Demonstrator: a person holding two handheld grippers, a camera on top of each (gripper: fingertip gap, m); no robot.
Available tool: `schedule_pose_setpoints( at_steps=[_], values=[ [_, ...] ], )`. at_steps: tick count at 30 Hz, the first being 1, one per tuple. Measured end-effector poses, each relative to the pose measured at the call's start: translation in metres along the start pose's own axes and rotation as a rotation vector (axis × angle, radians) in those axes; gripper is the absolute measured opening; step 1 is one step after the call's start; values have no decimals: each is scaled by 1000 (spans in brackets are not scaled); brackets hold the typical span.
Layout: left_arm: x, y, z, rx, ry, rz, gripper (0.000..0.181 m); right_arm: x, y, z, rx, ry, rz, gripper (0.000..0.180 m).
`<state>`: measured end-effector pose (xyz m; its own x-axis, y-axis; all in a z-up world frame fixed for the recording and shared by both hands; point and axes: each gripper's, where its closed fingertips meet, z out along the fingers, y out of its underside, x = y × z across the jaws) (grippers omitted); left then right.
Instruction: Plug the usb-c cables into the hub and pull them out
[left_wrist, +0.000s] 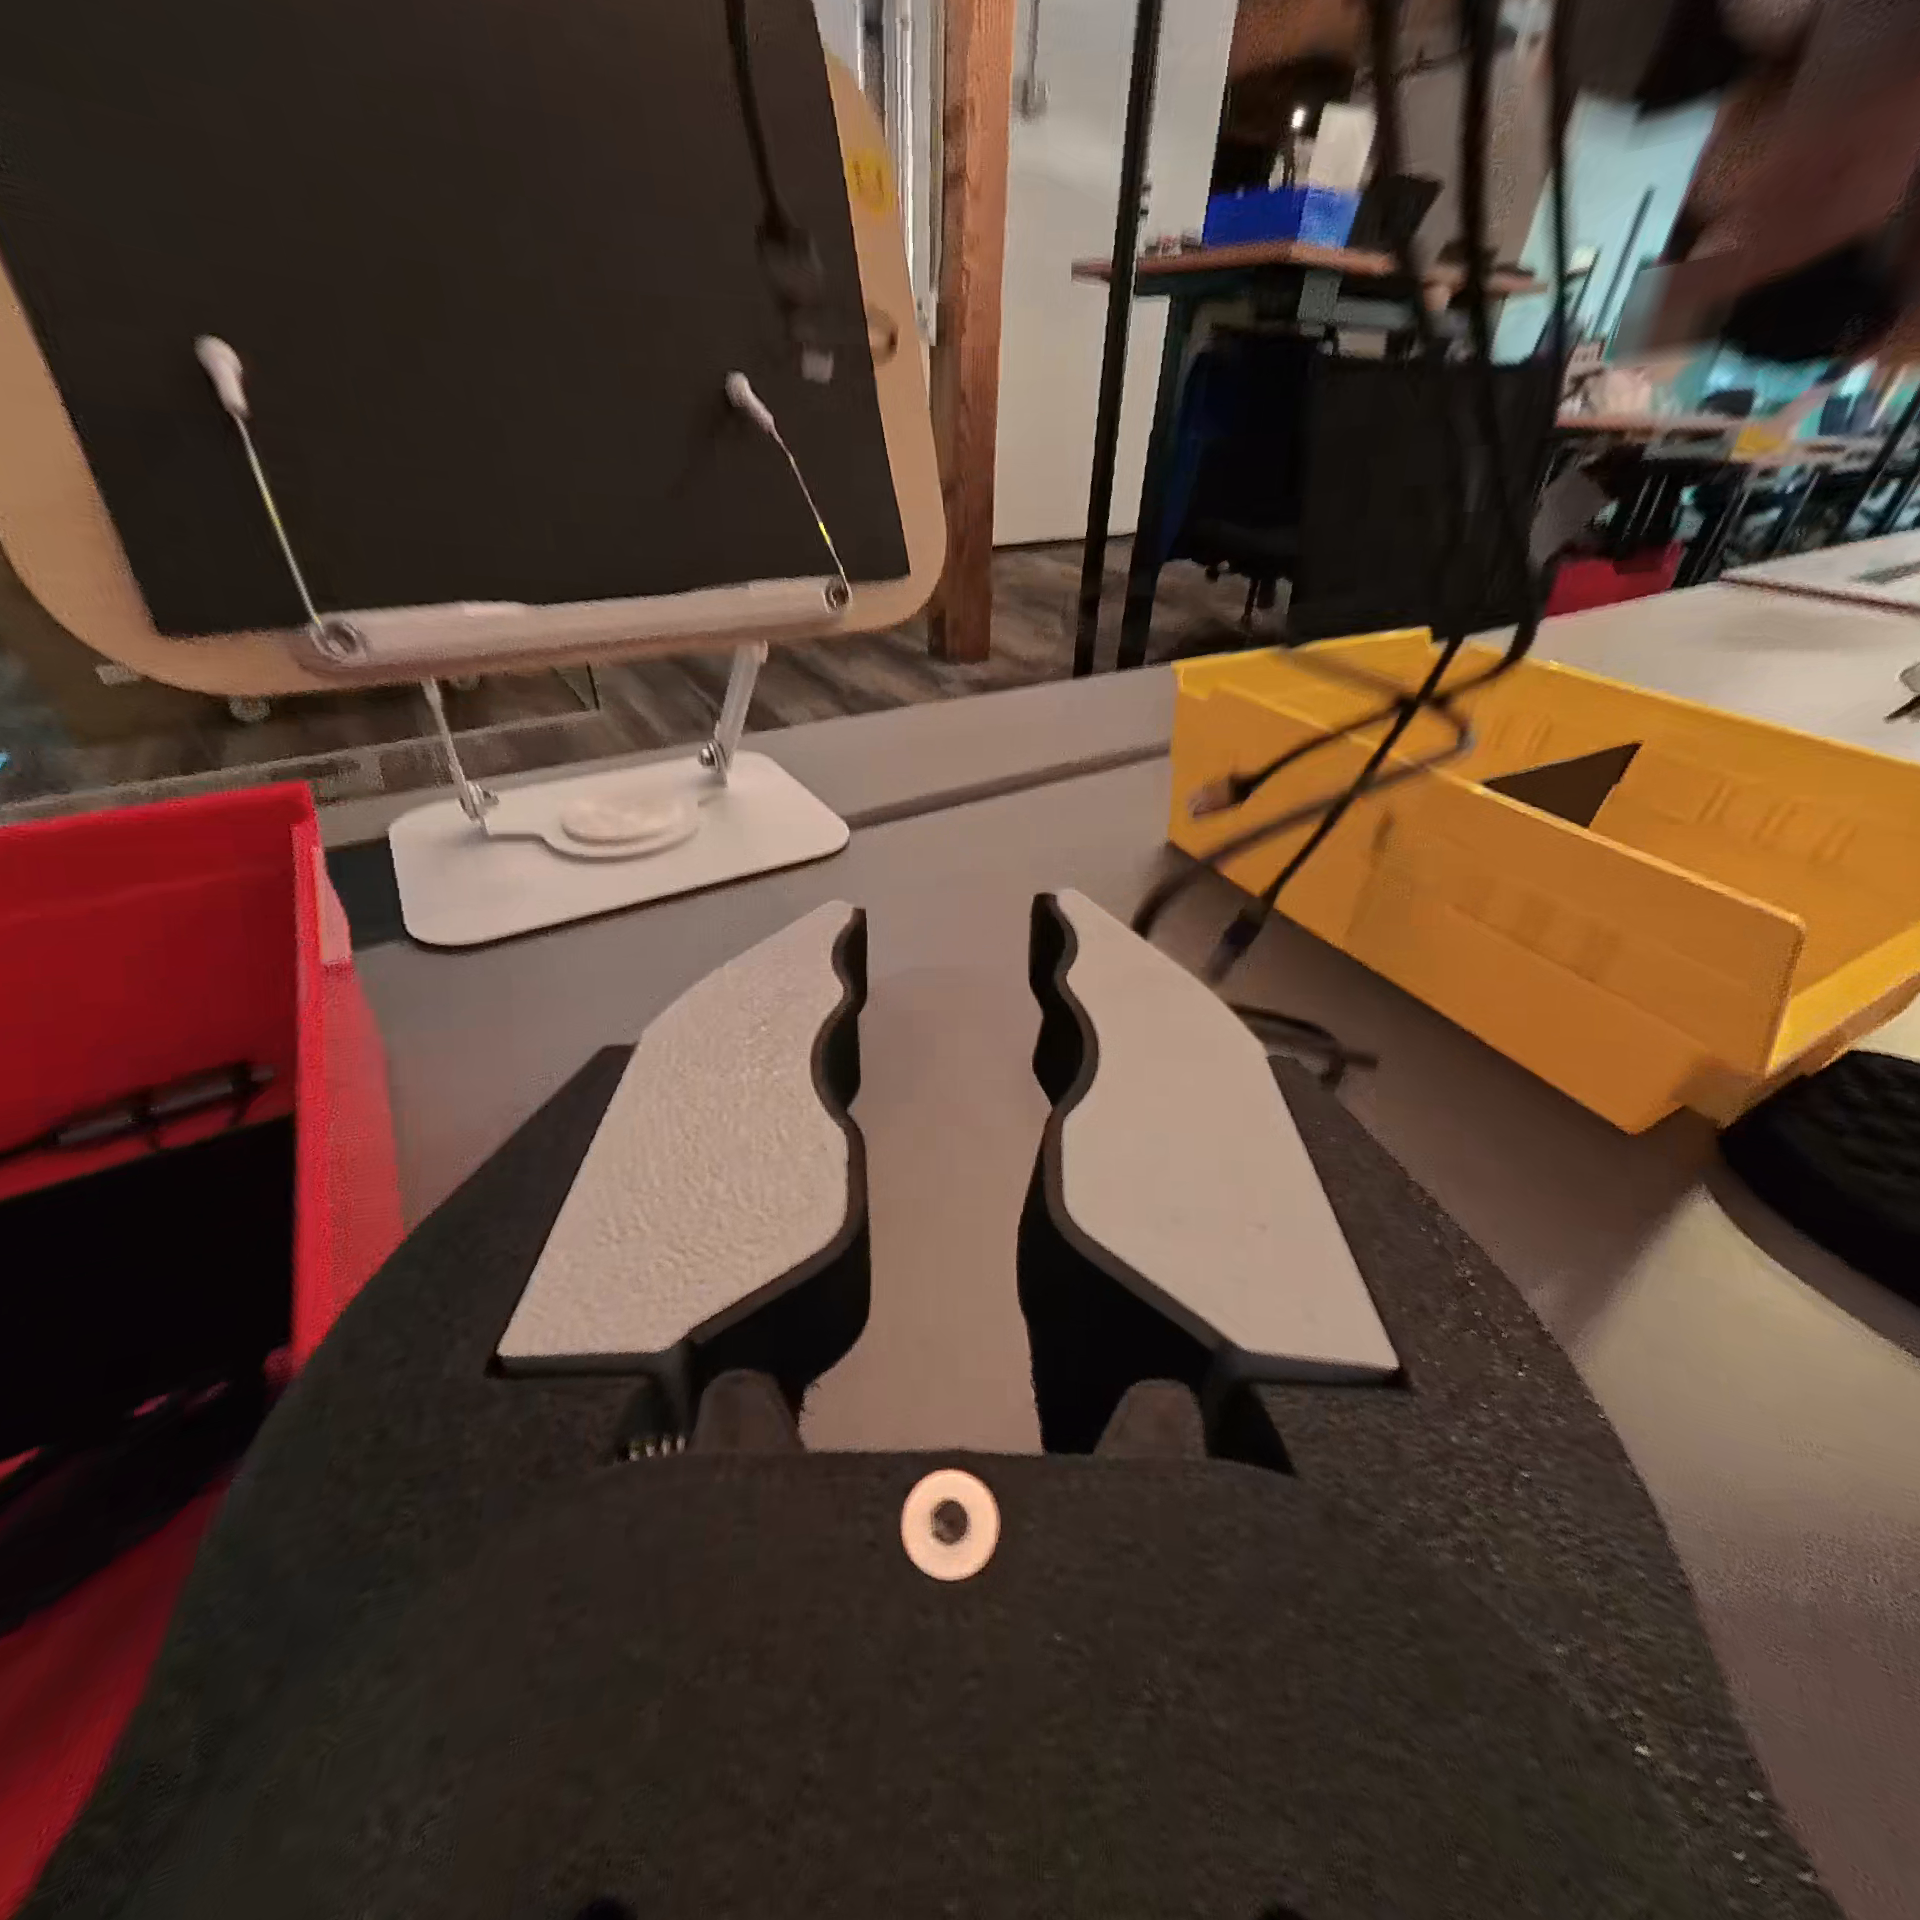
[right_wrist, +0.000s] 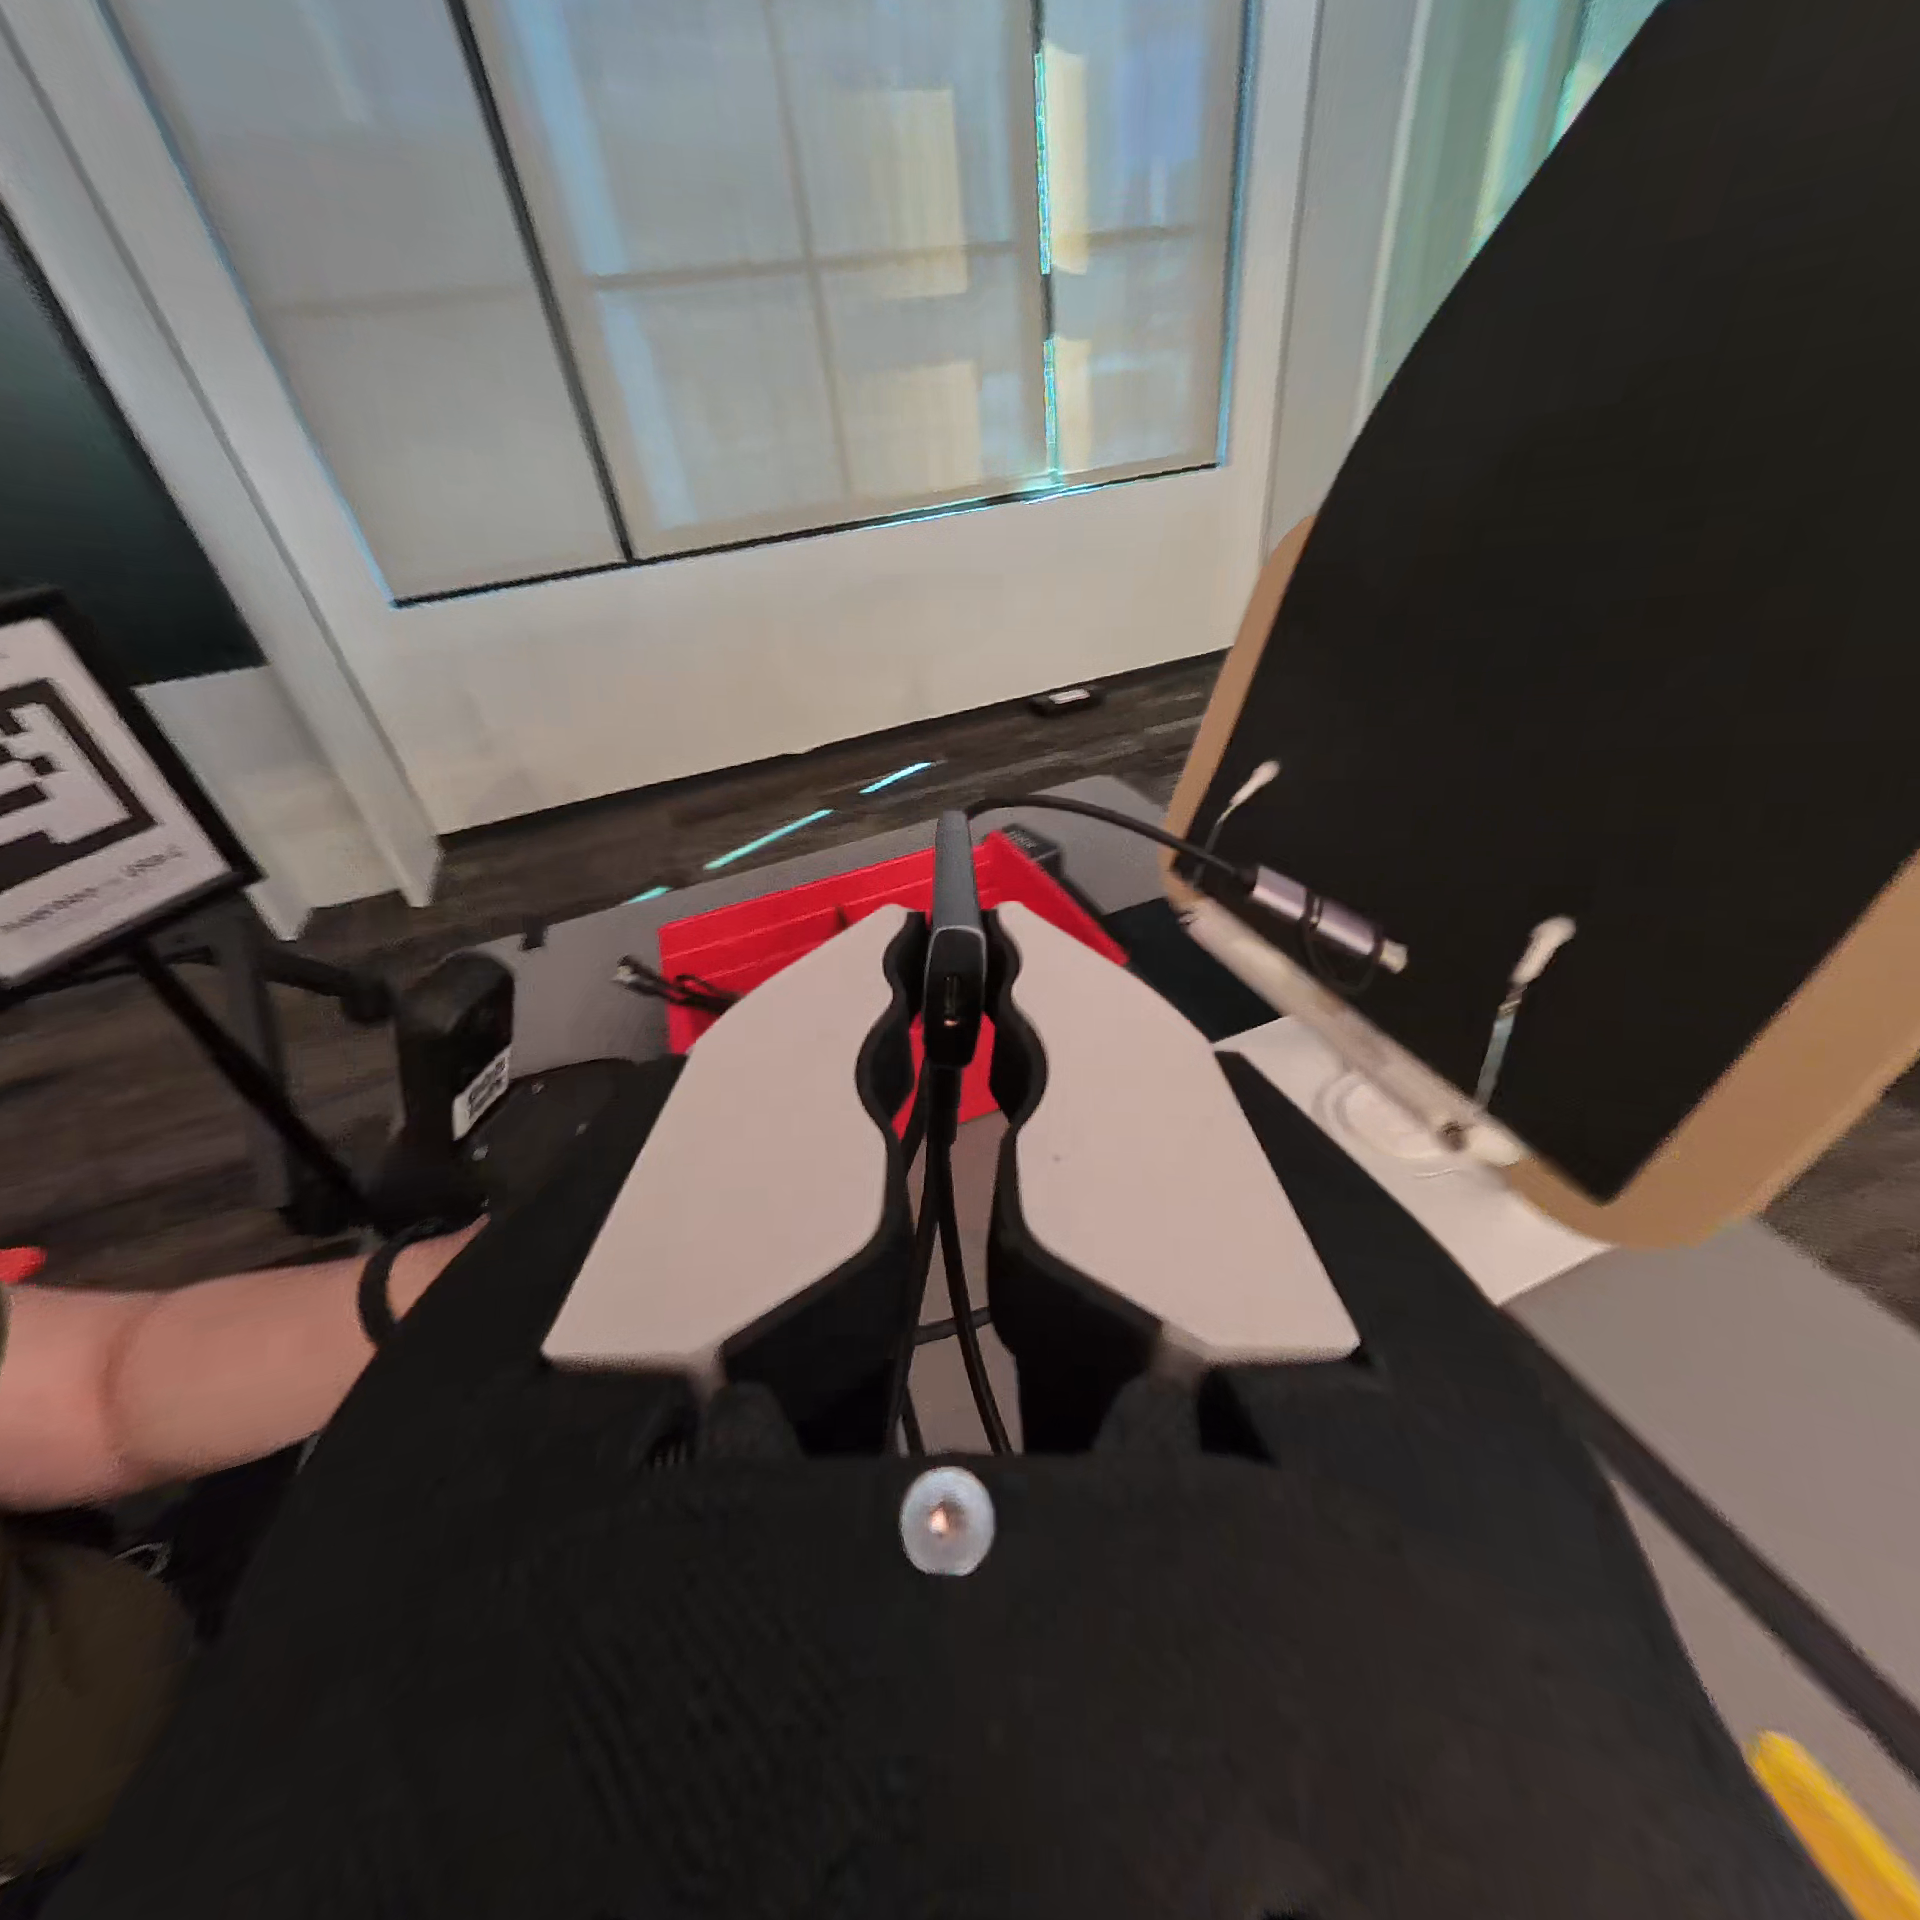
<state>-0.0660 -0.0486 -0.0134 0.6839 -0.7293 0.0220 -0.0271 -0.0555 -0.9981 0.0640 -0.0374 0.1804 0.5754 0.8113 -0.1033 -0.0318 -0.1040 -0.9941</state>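
Hub (right_wrist: 948, 977) sits pinched between the fingers of our right hand-held gripper (right_wrist: 951, 971), standing on end with a port facing the camera; its own cable (right_wrist: 1081, 816) arcs from its far end to a grey adapter plug (right_wrist: 1314, 920) lying against the black board (right_wrist: 1621, 623) on the right; two thin black cables (right_wrist: 951, 1278) drop from the hub's near end down between the fingers. Behind the hub we see a red bin (right_wrist: 790, 925) on the surface (right_wrist: 1704, 1382), and a forearm (right_wrist: 197, 1361) reaches in from the left.

Our left hand-held gripper (left_wrist: 948, 971) stands narrowly apart and holds nothing, hovering low over the grey surface (left_wrist: 935, 821); ahead of it the white stand (left_wrist: 613, 842) carries the same black board (left_wrist: 436, 301), with a black plug (left_wrist: 795, 275) hanging in front of the board's right side. To the left is the red bin (left_wrist: 156, 997) with dark cables (left_wrist: 156, 1112) inside; to the right a yellow bin (left_wrist: 1538, 883); loose cables (left_wrist: 1351, 769) dangle in front of the yellow bin, one connector (left_wrist: 1242, 935) hanging just above the surface; we cannot tell whether these run to the hub, which is out of this view.
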Motion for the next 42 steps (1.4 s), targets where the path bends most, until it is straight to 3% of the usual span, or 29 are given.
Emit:
schedule_pose_setpoints(
  at_steps=[11,16,19,23,31,36,42],
  values=[
    [8,30,13,-135,21,-13,26,38,-185,-78,71,350,-266,11],
    [11,45,19,-198,27,-4,26,60,-242,-118,69,532,-312,11],
    [12,49,21,-220,29,2,25,74,-254,-139,38,613,-307,11],
    [16,50,22,-224,42,2,25,98,-227,-155,-23,640,-269,11],
    [17,55,23,-242,54,-16,25,153,-103,-161,-134,561,-100,11],
    [18,58,23,-257,69,-32,25,153,-39,-173,-33,360,-14,11],
    [23,57,23,-260,81,-25,25,138,17,-235,182,114,81,11]
  ],
)
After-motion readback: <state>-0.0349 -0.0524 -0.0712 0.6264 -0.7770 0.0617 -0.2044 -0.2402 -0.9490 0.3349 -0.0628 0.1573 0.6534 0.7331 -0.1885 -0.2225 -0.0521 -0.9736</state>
